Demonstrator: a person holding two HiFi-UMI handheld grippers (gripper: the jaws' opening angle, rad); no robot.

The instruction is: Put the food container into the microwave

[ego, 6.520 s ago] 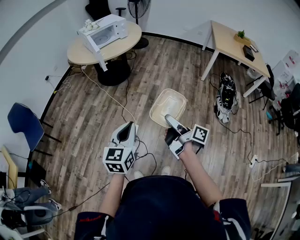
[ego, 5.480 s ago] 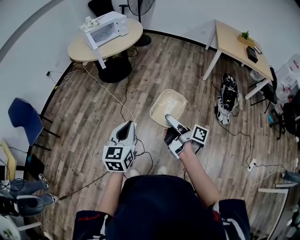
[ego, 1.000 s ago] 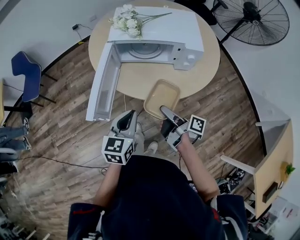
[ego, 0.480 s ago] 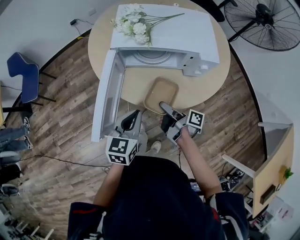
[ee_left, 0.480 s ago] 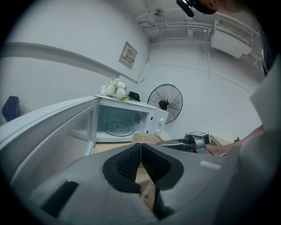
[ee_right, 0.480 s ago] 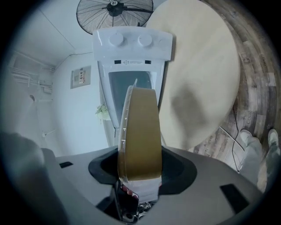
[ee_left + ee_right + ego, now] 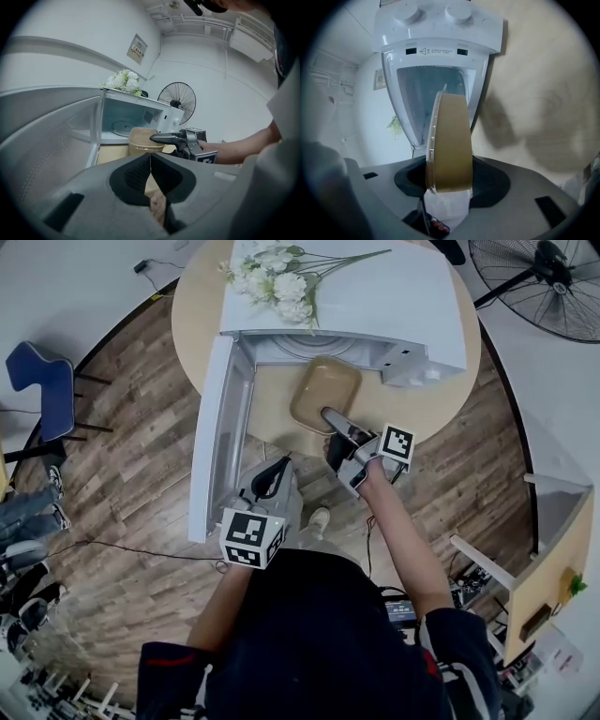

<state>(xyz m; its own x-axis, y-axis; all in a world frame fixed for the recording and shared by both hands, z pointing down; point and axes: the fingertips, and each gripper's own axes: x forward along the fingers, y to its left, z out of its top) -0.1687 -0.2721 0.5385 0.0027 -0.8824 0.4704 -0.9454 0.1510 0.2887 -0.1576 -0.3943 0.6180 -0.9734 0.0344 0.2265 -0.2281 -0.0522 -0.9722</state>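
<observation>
The right claw (image 7: pixel 330 418) is gripping the food box (image 7: pixel 325 390) by its near edge. In the right gripper view, the tan box stands between the two jaws, and they press on it from both sides. The box is held up over the round counter (image 7: pixel 192 320), in the upper middle of the head view. Its far end is just at the mouth of the white microwave (image 7: pixel 375 296). I cannot tell if it has gone past the mouth yet.

The microwave door (image 7: pixel 220 442) is wide open and hangs out to the left side of the picture. White flowers (image 7: pixel 277 268) lie on top of the microwave.

The left claw (image 7: pixel 272 482) is closed with nothing in it. It hovers low in the middle of the head view, near the end of the open door and apart from the box.

I think the step in hand is bringing the box up to the opening. It is not inside yet.

Next, the box should go straight in through the opening. It must stay flat and not bump the sides or the door. Then it can be set down on the round glass plate (image 7: pixel 123 125) inside. After that the right claw should let go and come back out.
</observation>
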